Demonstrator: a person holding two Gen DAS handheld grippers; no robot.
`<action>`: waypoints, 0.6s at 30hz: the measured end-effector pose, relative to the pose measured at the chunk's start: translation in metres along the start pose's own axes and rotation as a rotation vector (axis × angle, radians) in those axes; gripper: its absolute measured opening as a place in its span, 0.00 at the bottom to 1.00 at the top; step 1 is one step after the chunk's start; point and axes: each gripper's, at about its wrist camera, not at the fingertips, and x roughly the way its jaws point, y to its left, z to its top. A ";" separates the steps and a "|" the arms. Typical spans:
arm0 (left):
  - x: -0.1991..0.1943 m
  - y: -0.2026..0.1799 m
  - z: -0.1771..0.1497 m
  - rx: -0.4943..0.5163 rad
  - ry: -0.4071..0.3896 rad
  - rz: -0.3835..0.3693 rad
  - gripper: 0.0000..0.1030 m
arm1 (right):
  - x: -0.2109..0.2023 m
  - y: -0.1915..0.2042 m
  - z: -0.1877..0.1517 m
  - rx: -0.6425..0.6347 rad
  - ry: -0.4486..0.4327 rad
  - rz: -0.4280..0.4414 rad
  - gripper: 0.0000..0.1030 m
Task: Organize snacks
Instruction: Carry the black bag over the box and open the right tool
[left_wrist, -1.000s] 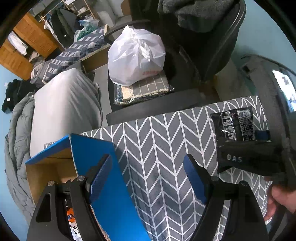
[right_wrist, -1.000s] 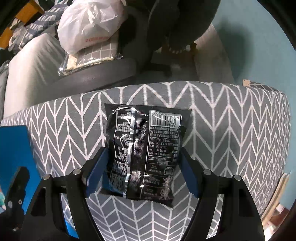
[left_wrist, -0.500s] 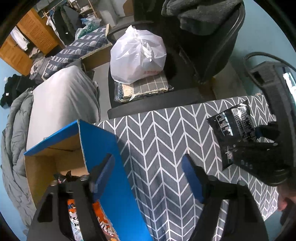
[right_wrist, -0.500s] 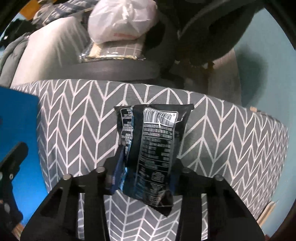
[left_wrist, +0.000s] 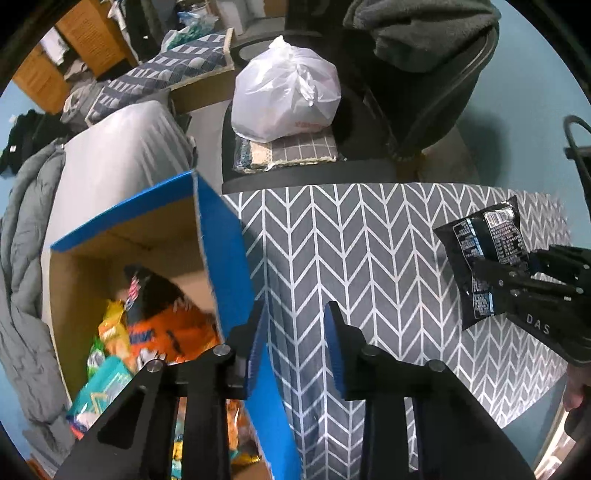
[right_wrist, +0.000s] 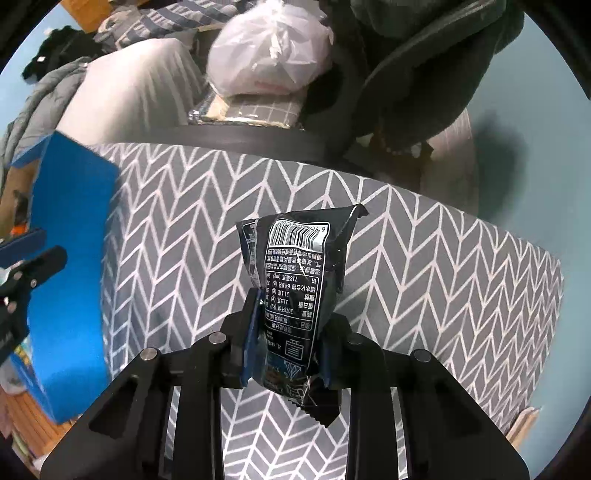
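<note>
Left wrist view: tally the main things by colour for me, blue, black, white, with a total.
Blue: 1, the blue cardboard box holding snacks.
Black: 1, the black foil snack packet clamped in the right gripper above the grey chevron cloth.
White: 1, the white knotted plastic bag on the chair.
Total: 3.

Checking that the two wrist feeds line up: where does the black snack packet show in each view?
Left wrist: black snack packet at the right edge, held in the right gripper.
Right wrist: packet at centre, clamped between the fingers, lifted above the chevron cloth.
Shared landmark: blue box.
</note>
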 end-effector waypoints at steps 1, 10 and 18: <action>-0.003 0.001 -0.001 -0.006 -0.003 -0.002 0.30 | -0.004 0.001 -0.001 -0.005 -0.005 0.004 0.24; -0.035 0.003 -0.018 -0.027 -0.035 -0.022 0.30 | -0.044 0.014 -0.013 -0.052 -0.067 0.046 0.24; -0.067 0.002 -0.033 -0.019 -0.083 -0.017 0.30 | -0.076 0.032 -0.016 -0.096 -0.102 0.078 0.24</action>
